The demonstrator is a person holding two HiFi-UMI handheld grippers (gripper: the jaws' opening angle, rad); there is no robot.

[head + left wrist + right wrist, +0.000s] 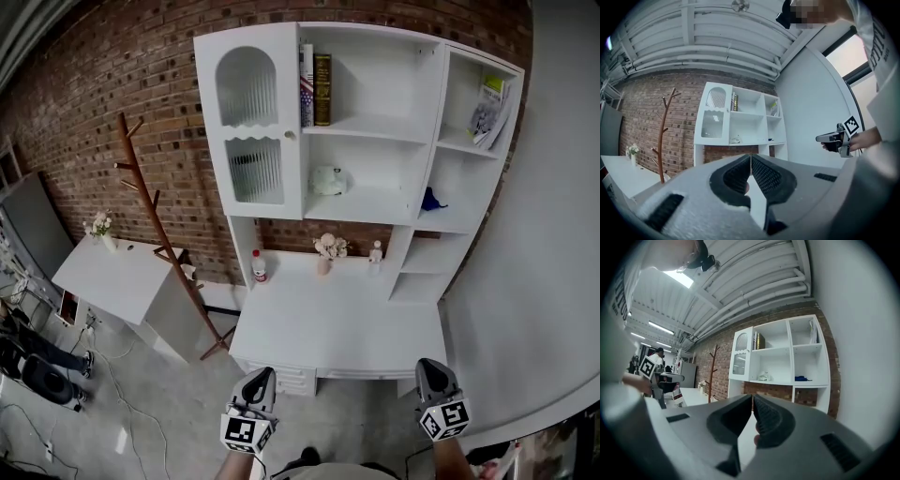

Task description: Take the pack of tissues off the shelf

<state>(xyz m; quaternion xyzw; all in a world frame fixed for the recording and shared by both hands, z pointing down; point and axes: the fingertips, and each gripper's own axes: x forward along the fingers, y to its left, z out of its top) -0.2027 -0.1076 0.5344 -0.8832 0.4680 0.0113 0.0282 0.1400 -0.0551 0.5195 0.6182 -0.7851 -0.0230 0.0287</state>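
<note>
**A:** Where is the pack of tissues?

**B:** On the middle shelf of the white unit, towards its left side, above the worktop. Both claws hang low, in front of the worktop's near edge and well apart from the pack.

**A:** What could go wrong from here?

**B:** Mostly the reach, I think. The way to the pack passes over the back of the worktop, where a vase of flowers, a small figurine and a bottle stand. A low arm could tip any of them. The pack also looks soft and crumpled. A claw that arrives closed would likely shove it deeper in rather than take it. A shallow pinch could let it slip and drop onto the flowers just below.

**A:** And the claws?

**B:** The left claw has its jaws pressed together, the ribbed pads meeting at the tip with nothing between them. The right claw is the same: closed, empty and touching nothing. Whichever one goes for the pack must spread its jaws before it gets there.
</note>
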